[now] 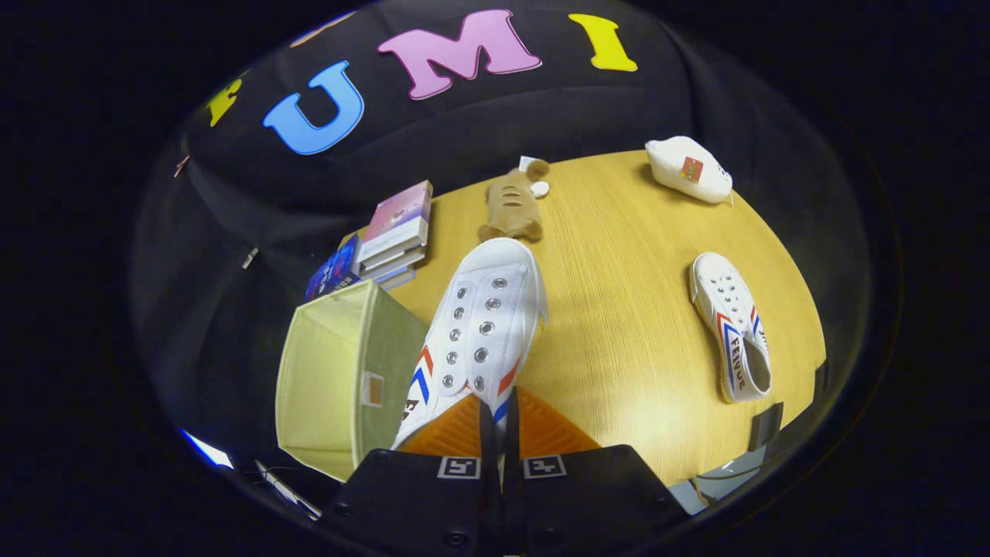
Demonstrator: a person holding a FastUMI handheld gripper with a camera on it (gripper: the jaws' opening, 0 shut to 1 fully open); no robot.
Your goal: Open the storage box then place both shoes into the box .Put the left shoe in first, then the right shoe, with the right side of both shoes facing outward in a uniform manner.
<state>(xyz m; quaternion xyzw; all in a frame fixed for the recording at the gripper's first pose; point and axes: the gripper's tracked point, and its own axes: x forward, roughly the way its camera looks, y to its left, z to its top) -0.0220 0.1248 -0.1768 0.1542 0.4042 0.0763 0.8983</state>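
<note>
Canvas, light and floppy, the shoe (483,325) hangs beside the open box (340,379); your gripper (499,422) pinches its thin rear edge, so hold firm or it swings.

Gripper (497,414) held above the counter (619,325), pointing fwd & down. Both orange fingers (456,429) nearly together, w/ only a thin gap, pinching the rear of a white shoe (483,325) between them.
</note>
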